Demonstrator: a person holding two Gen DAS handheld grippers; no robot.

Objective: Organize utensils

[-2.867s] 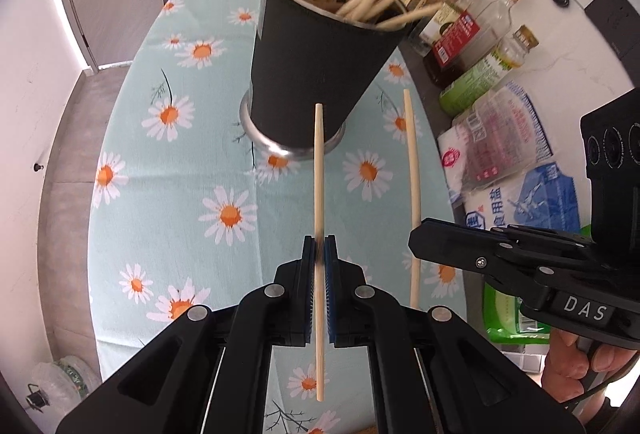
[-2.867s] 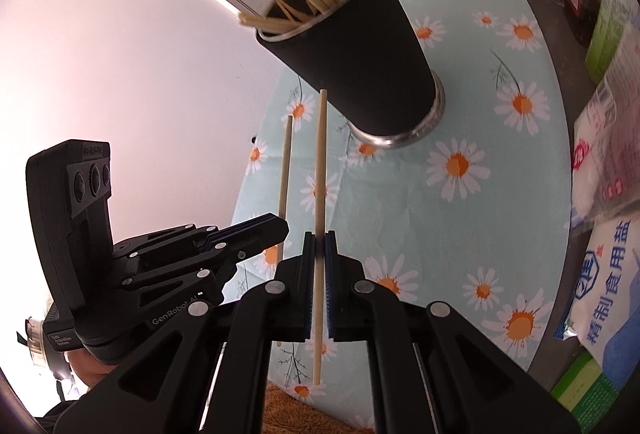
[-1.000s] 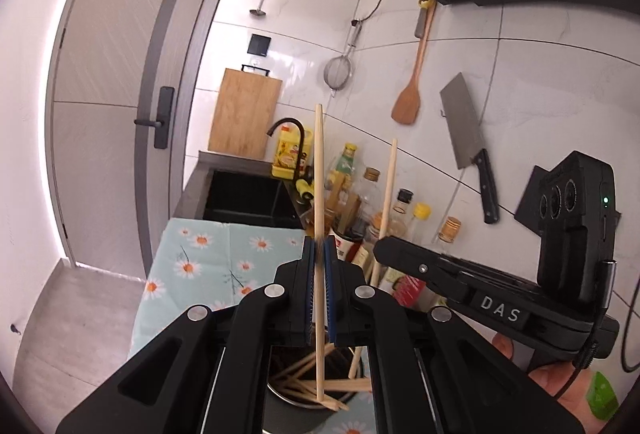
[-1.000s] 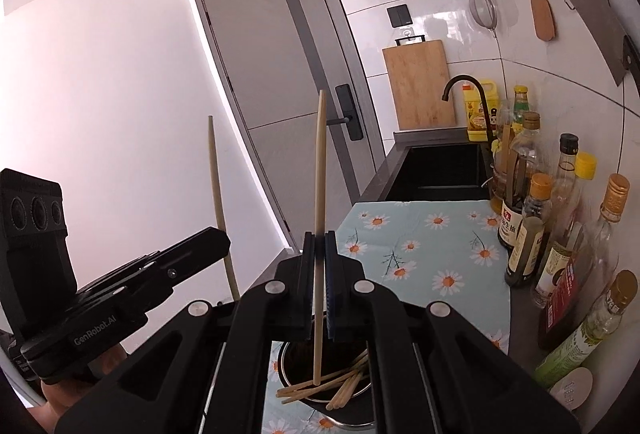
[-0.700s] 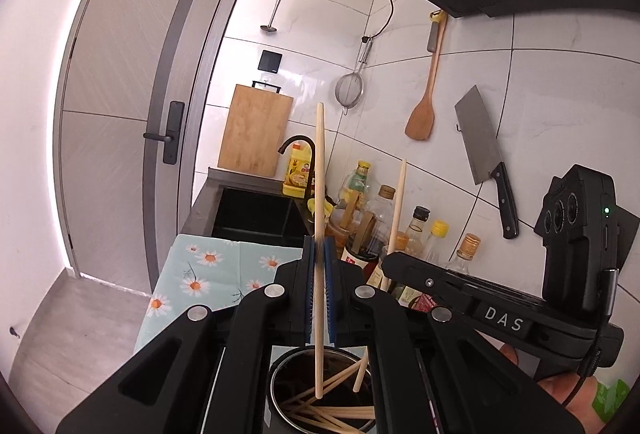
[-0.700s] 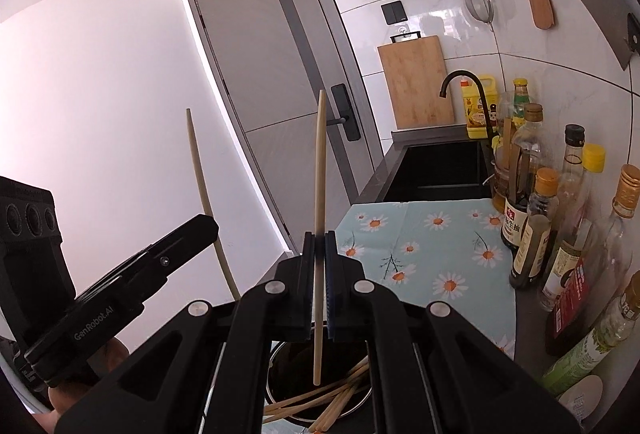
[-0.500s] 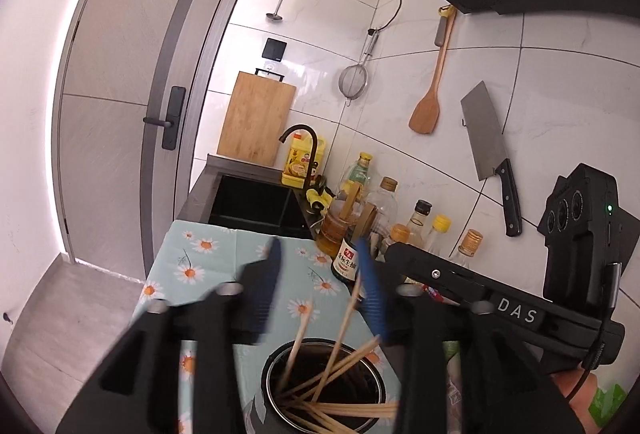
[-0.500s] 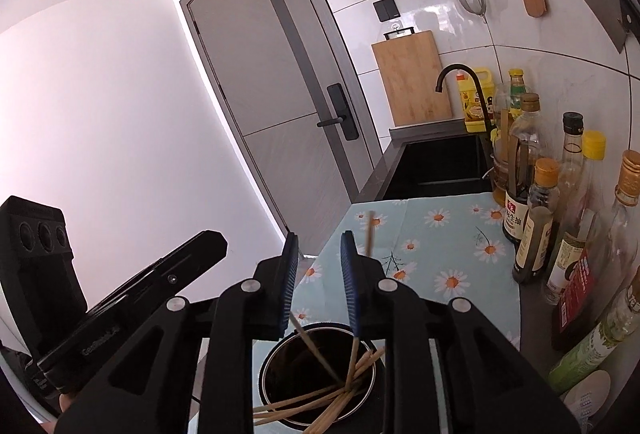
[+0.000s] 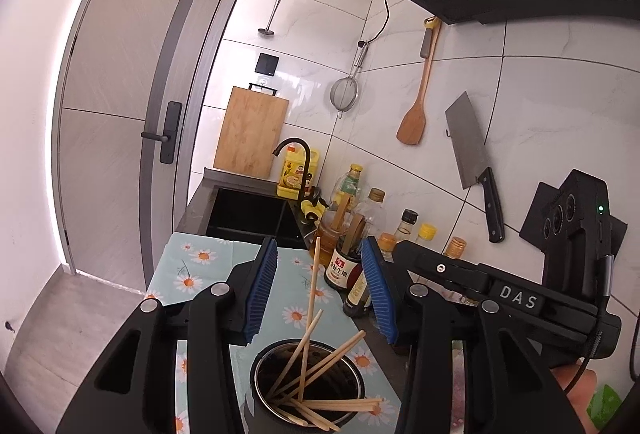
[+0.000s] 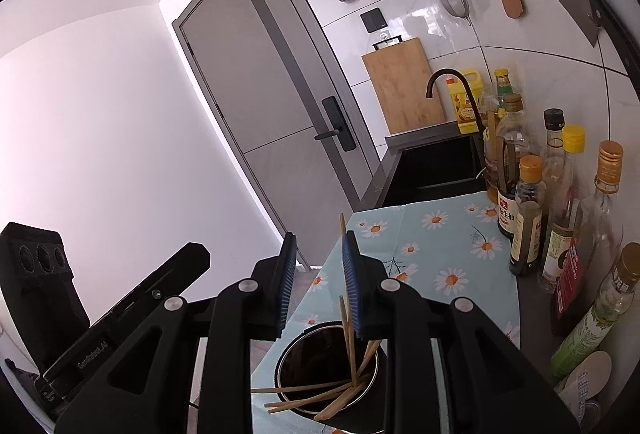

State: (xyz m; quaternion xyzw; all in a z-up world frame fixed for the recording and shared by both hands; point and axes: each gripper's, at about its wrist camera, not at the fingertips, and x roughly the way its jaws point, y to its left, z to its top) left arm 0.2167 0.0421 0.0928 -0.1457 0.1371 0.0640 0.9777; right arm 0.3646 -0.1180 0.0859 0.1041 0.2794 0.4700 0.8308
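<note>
Both claws, left claw and right claw, hang spread apart and empty above the holder. Chopsticks look dropped in, so I'd lift straight up to avoid snagging them.

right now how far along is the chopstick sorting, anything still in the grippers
Done: the chopsticks stand or lie in the black holder on the daisy cloth. In hand: nothing; the left gripper and the right gripper are both open above the holder, one stick upright between each pair of fingers without being pinched. Left: no loose chopsticks show on the cloth, though much of it is hidden.
</note>
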